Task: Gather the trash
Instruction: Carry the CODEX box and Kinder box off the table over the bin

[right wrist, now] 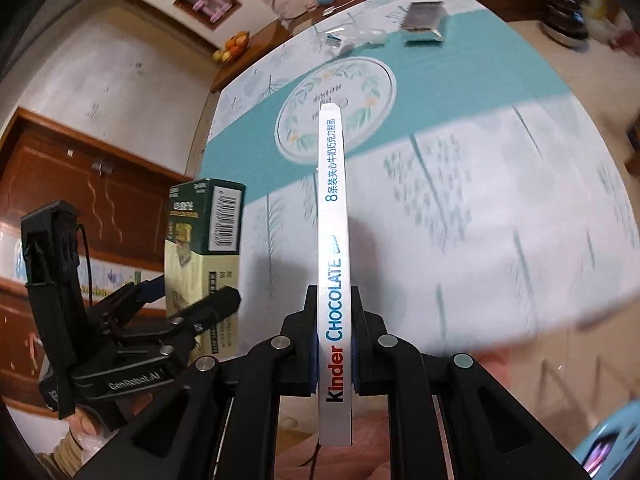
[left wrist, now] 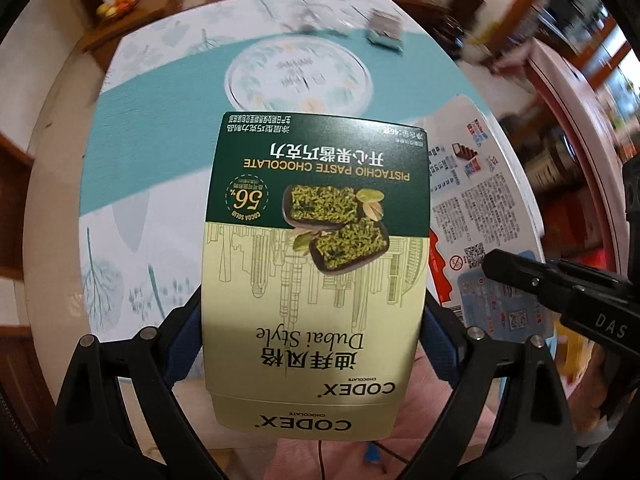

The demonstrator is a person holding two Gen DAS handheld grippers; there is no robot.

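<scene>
Left claw (left wrist: 312, 344): clamped across wide face of Codex pistachio chocolate box (left wrist: 316, 240), carried clear of surface (left wrist: 160, 152).
Right claw (right wrist: 335, 344): pinched on narrow edge of Kinder Chocolate box (right wrist: 334, 240), thin side suits nearly shut jaws.
Foil wrapper (right wrist: 424, 22): 1 o'clock, far end, uncollected.

A table (right wrist: 500, 208) fills the middle, under a white cloth (left wrist: 120, 272) printed with leaves, a teal band (right wrist: 460, 76) and a round wreath emblem (left wrist: 298, 74). Beyond it stand a pale wall (right wrist: 132, 84), a wooden cabinet (right wrist: 80, 184), wall niches (right wrist: 208, 0) and a fruit bowl (right wrist: 234, 46).
</scene>
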